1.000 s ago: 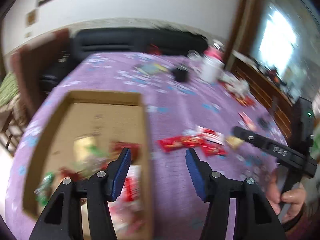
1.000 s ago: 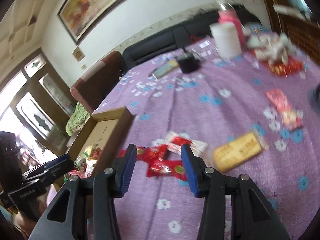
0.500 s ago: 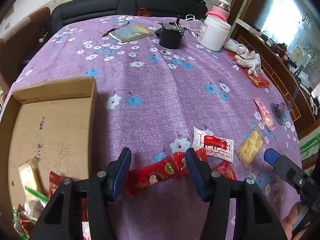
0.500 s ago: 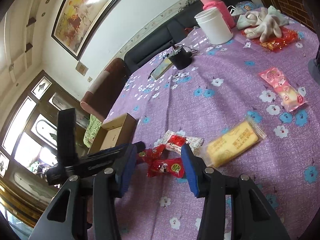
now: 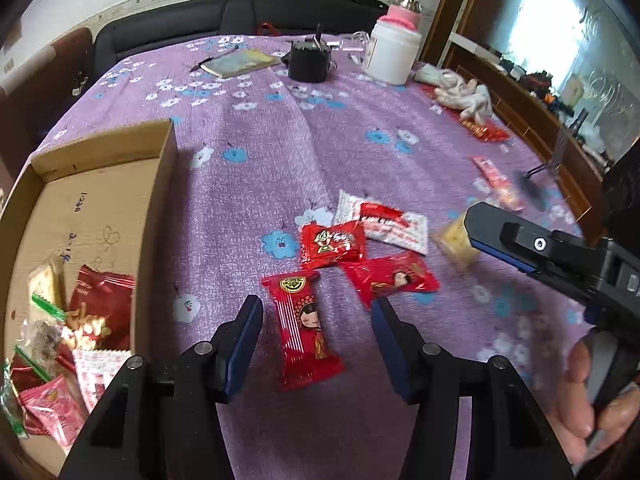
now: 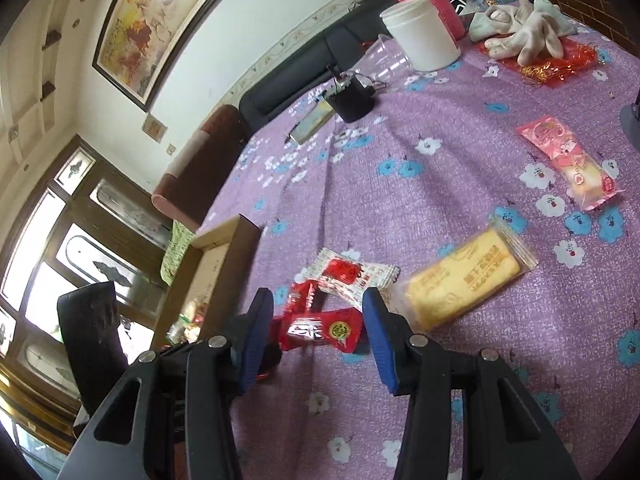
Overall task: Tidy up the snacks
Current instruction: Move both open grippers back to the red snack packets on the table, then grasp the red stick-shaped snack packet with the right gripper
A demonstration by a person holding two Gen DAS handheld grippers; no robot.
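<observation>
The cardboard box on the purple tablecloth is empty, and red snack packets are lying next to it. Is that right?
Not quite. The box is not empty: the left wrist view shows several snack packets already inside it, at its near end. The rest is right: it sits on the purple tablecloth, with red packets lying beside it.

yellow biscuit pack [image 5: 456,242] blurred behind right gripper [image 5: 500,236], cardboard box [image 5: 160,184] cut off at left edge

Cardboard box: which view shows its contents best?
The left wrist view. It looks down into the open cardboard box, showing the snack packets piled at its near end. The right wrist view catches only a corner and a sliver of the inside.
</observation>
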